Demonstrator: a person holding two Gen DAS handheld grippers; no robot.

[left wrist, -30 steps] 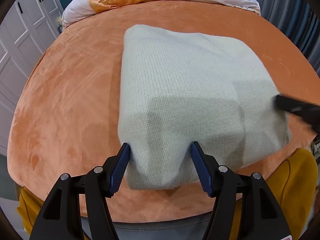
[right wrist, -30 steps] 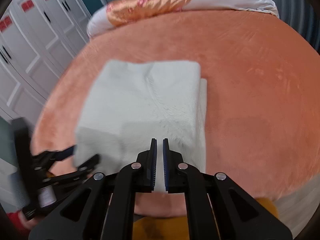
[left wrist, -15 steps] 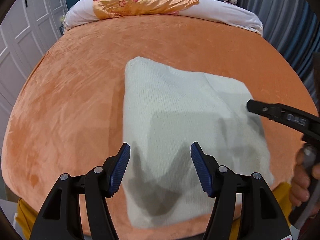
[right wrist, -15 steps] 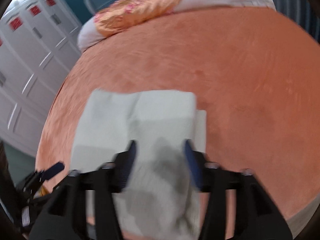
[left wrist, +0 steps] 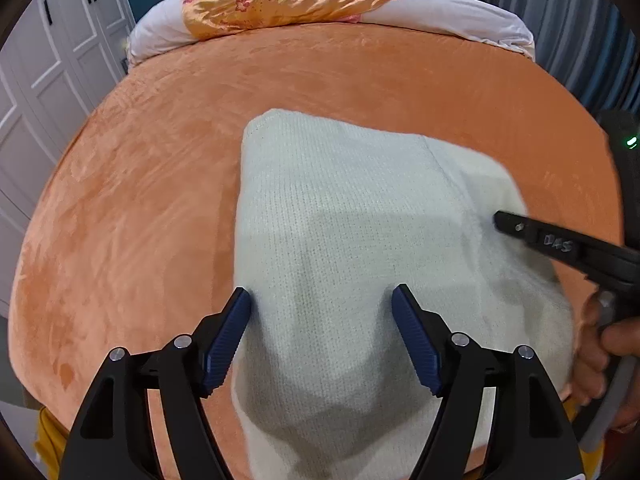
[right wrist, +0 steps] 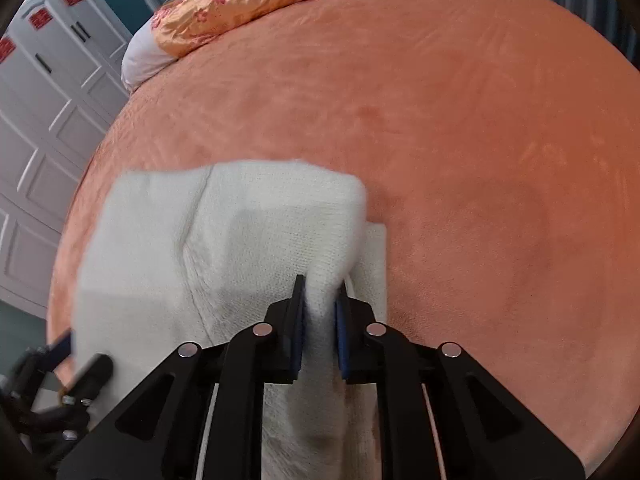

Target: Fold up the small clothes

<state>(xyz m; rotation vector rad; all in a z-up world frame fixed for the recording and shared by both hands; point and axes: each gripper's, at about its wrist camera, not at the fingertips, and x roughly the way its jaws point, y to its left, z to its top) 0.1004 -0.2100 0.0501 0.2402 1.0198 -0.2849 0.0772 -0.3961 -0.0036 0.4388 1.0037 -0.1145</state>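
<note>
A pale knitted garment lies folded on the orange bedspread. My left gripper hovers above its near left part, jaws opening wide. The cloth lies under the pads and they do not press on it. In the right wrist view the garment bunches up into a ridge near its right edge. My right gripper is closing on that ridge, and the blue pads pinch the knit between them. The right gripper shows in the left wrist view over the cloth's right side. The left gripper appears blurred at lower left.
An orange floral pillow and white bedding lie at the head of the bed. White wardrobe doors stand to the left, a dark curtain to the right. A person's hand holds the right gripper's handle near the bed's front edge.
The left gripper has let go of the near fold, drawn back and widened its jaws. The right gripper went from shut to open, sank onto the cloth's right edge and closed on a fold.
</note>
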